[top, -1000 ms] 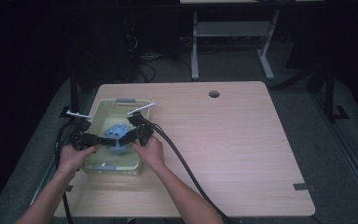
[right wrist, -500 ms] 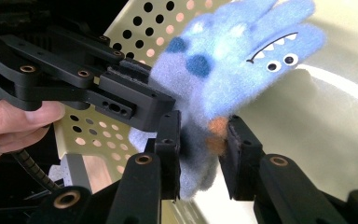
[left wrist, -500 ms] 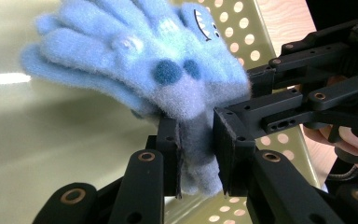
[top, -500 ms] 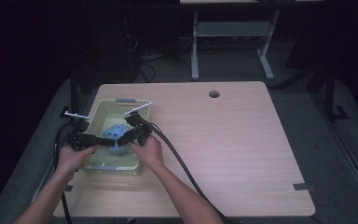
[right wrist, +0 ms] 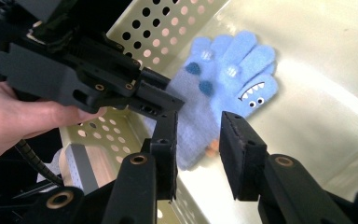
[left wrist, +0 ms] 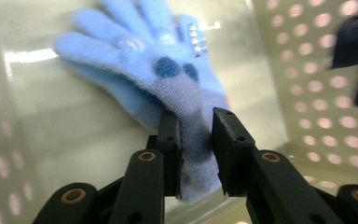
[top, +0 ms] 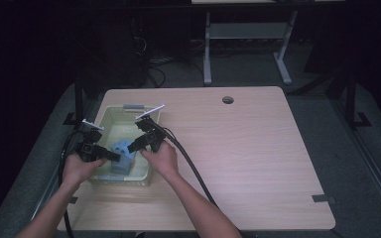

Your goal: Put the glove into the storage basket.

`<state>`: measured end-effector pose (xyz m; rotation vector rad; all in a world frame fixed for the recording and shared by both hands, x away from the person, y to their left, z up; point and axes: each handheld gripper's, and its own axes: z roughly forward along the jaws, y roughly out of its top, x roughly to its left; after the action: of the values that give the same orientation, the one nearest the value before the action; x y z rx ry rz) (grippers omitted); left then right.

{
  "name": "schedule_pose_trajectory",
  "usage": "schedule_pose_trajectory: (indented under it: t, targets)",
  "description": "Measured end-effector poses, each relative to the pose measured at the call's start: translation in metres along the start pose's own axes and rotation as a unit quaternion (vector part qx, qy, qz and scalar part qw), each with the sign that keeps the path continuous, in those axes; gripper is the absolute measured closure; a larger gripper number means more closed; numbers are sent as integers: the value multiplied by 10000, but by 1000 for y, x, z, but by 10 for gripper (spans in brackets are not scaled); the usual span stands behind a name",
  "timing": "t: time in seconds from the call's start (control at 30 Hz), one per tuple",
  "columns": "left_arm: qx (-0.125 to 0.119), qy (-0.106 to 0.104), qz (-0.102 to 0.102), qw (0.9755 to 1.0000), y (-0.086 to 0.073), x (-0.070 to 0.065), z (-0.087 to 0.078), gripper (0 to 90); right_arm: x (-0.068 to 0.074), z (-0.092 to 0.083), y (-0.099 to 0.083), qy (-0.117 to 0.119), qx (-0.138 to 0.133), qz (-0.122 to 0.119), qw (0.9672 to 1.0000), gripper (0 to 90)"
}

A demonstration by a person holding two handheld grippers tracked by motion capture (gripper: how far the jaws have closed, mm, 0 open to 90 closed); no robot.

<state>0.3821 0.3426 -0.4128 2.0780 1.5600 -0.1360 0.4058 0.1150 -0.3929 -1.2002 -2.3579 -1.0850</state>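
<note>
A light blue fuzzy glove (top: 123, 153) with a monster face lies in the pale perforated basket (top: 110, 111) at the table's left. My left gripper (left wrist: 195, 122) is shut on the glove's (left wrist: 135, 60) cuff, and the fingers hang away from it. My right gripper (right wrist: 199, 122) hovers just above the same cuff. Its jaws have just been opening and stand apart, with the glove (right wrist: 223, 79) below and between them, not pinched. From above, the left gripper (top: 115, 157) and the right gripper (top: 133, 147) meet over the basket. The left gripper (right wrist: 168, 100) crosses the right gripper view.
The basket's dotted walls (right wrist: 168, 28) close in on both grippers. A round cable hole (top: 227, 99) sits at the table's far middle. Black cables (top: 193, 168) trail from the grippers toward the near edge. Bare wood (top: 258, 148) spreads to the right.
</note>
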Motion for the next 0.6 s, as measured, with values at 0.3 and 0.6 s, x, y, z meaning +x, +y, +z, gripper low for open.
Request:
schedule_pose_trajectory:
  t: [0.3,0.6]
  targets:
    - [-50,207,64,9998,3,-1,-9,641,-3,-14,-2,79,-173,4,9998,667]
    - [33,369,225,9991,9,-4,-12,718,-4,-26,-3,87,-298,23,9995,667]
